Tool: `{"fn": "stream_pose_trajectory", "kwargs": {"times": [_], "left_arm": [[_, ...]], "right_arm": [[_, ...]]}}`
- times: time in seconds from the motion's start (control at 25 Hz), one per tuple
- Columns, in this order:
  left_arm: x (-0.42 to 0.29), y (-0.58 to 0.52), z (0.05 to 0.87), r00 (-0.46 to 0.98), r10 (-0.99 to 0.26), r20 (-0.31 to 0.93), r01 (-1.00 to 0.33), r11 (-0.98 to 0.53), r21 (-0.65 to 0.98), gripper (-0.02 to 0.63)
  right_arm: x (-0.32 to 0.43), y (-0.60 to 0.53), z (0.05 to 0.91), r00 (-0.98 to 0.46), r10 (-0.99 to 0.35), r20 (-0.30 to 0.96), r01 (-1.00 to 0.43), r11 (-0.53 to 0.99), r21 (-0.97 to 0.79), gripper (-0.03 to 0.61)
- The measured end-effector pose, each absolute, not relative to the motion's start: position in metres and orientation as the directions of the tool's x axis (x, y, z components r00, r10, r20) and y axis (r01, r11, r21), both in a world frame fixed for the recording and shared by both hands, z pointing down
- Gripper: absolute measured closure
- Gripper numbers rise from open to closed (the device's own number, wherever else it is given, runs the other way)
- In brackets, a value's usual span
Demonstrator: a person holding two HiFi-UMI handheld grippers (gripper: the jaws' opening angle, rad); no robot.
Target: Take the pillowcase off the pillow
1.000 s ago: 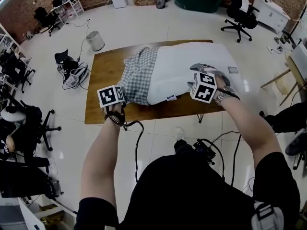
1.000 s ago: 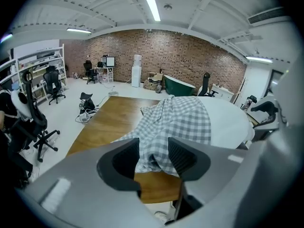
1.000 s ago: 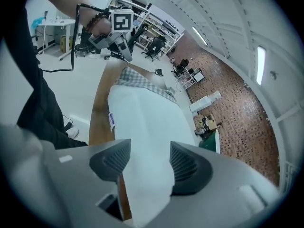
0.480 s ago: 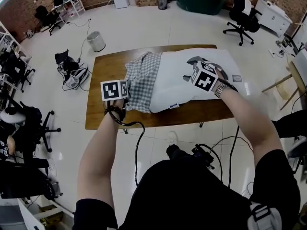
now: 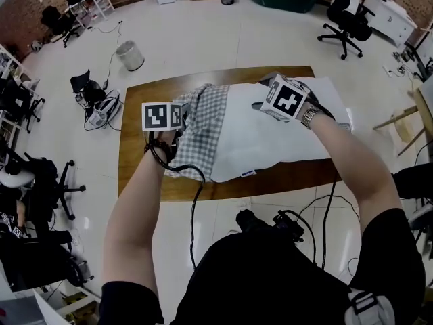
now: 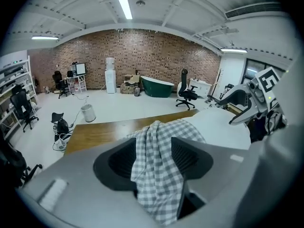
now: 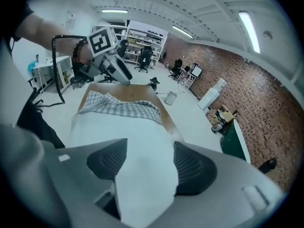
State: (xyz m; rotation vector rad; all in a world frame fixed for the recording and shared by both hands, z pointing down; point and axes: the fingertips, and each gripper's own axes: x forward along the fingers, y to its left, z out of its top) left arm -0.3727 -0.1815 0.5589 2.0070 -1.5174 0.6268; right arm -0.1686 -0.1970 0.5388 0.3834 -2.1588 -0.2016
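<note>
A white pillow [image 5: 270, 137] lies across the brown table [image 5: 145, 175], its left end still inside the grey checked pillowcase [image 5: 199, 124]. My left gripper [image 5: 181, 128] sits at the bunched case. In the left gripper view the checked cloth [image 6: 156, 160] fills the gap between its pads, so my left gripper [image 6: 154, 148] is shut on it, though the jaws have just been opening. My right gripper [image 5: 262, 93] is at the pillow's far edge. In the right gripper view white pillow fabric [image 7: 142, 170] is pinched in my right gripper [image 7: 149, 158], whose jaws have also just been opening.
A waste bin [image 5: 130, 55] stands on the floor beyond the table's left corner. Black gear [image 5: 95, 103] lies left of the table, and office chairs [image 5: 345, 19] stand at the back right. Cables [image 5: 298, 215] trail on the floor near my feet.
Both hands have pushed away from me across the table, carrying pillow and case along. The checked case looks more bunched towards the left end, with more white pillow showing.
</note>
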Motion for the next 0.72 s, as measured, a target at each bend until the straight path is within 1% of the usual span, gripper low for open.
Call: {"fn": "stream_pose_trajectory", "kwargs": {"times": [0.2, 0.4, 0.44, 0.72], "left_arm": [[-0.363, -0.251, 0.564, 0.311, -0.658, 0.686, -0.95, -0.246, 0.195, 0.36], [-0.365, -0.3, 0.571, 0.348, -0.617, 0.706, -0.937, -0.246, 0.246, 0.356], [-0.364, -0.31, 0.572, 0.353, -0.61, 0.71, -0.935, -0.247, 0.253, 0.356], [-0.355, -0.375, 0.601, 0.398, -0.516, 0.759, -0.917, -0.245, 0.314, 0.339]], "right_arm": [[-0.186, -0.258, 0.535, -0.574, -0.238, 0.784, -0.189, 0.97, 0.156, 0.241], [-0.208, -0.289, 0.544, -0.559, -0.113, 0.821, -0.131, 0.99, 0.047, 0.214], [-0.211, -0.294, 0.547, -0.556, -0.084, 0.827, -0.12, 0.993, 0.02, 0.201], [-0.229, -0.342, 0.559, -0.556, 0.1, 0.825, -0.065, 0.984, -0.163, 0.15]]}}
